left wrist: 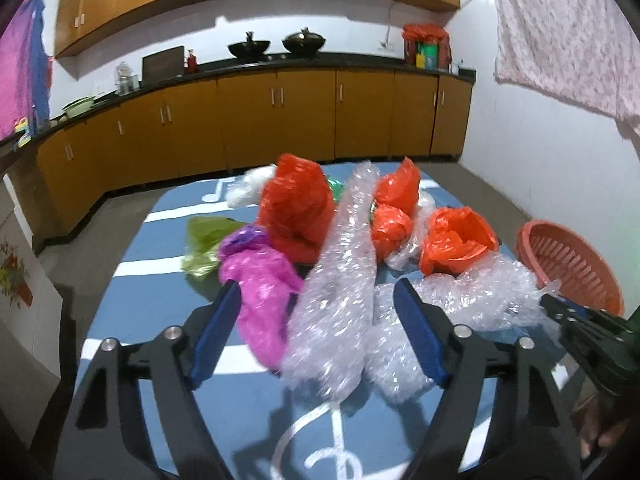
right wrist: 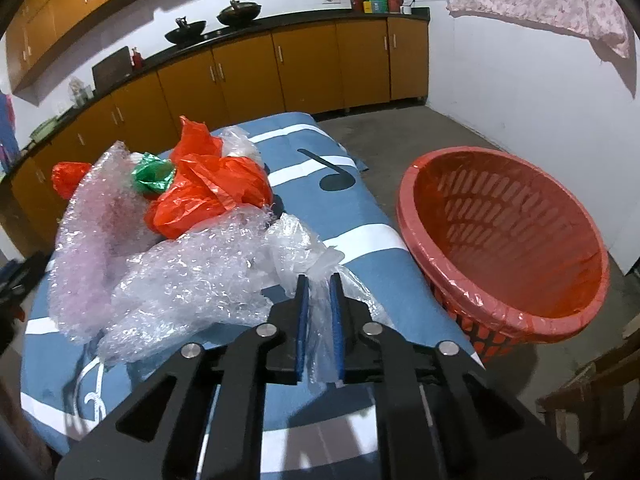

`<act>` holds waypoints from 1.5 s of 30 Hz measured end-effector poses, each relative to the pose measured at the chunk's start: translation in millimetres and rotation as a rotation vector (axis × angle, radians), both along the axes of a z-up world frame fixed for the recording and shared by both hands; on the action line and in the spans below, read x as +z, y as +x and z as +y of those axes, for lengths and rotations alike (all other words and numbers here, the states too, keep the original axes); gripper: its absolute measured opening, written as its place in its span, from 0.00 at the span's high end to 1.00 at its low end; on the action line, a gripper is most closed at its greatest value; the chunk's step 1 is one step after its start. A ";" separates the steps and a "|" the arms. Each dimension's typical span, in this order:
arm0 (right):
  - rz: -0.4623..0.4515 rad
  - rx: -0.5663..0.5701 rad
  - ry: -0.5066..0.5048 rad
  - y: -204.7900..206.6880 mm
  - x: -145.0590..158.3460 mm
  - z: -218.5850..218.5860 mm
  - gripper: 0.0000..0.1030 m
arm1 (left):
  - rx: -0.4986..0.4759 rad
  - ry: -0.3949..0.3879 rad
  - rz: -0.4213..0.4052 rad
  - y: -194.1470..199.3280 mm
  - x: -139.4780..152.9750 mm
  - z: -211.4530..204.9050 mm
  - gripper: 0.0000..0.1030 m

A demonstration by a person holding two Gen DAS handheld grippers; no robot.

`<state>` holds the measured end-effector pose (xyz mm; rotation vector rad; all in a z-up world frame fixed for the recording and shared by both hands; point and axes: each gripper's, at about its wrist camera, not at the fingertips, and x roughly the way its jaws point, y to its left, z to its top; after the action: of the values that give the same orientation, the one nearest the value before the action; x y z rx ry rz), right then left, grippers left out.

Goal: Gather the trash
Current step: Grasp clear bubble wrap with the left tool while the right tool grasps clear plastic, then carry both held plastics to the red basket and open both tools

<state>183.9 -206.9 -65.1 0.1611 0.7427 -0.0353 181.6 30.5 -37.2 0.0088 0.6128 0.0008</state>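
left wrist view: the left claw (left wrist: 316, 304) stands released, its blue pads either side of a long bubble wrap roll (left wrist: 336, 276) and a pink bag (left wrist: 260, 296) on the blue striped surface (left wrist: 132, 308), pressing on neither. closing here could pinch both at once, or only a loose fold, and drag the orange bags (left wrist: 296, 208) behind it off the heap. the right claw (left wrist: 560, 308) shows at the edge, near the orange basket (left wrist: 576, 268).

right wrist view: the right claw (right wrist: 319, 280) is clenched on a thin twist of clear plastic bag (right wrist: 304, 248), which runs back into the crumpled bubble wrap (right wrist: 192, 280). the grip is shallow; the film may slip out, or tow its neighbours, on the way to the basket (right wrist: 416, 216) beside the surface (right wrist: 360, 216).
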 end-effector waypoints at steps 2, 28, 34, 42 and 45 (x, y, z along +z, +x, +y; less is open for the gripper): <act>-0.012 -0.004 0.011 -2.2 3.1 -3.6 0.92 | -0.003 0.022 0.034 12.2 -7.6 -6.0 0.32; -0.120 -0.038 0.076 -23.6 38.6 -26.5 0.94 | -0.081 -0.101 0.006 0.3 20.6 11.0 0.83; -0.154 -0.048 0.078 -27.5 47.7 -29.7 0.94 | -0.067 -0.088 -0.052 -10.4 43.3 12.9 0.83; -0.193 -0.076 0.077 -31.4 58.7 -40.5 0.95 | -0.095 -0.098 -0.092 -12.1 66.3 0.8 0.83; -0.198 -0.086 0.081 -29.9 58.3 -44.2 0.95 | -0.115 -0.100 -0.100 -11.3 70.2 -9.2 0.83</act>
<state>154.0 -251.1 -6.8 0.2701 0.5393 -0.0705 170.3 21.3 33.0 -0.0526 0.5113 -0.1403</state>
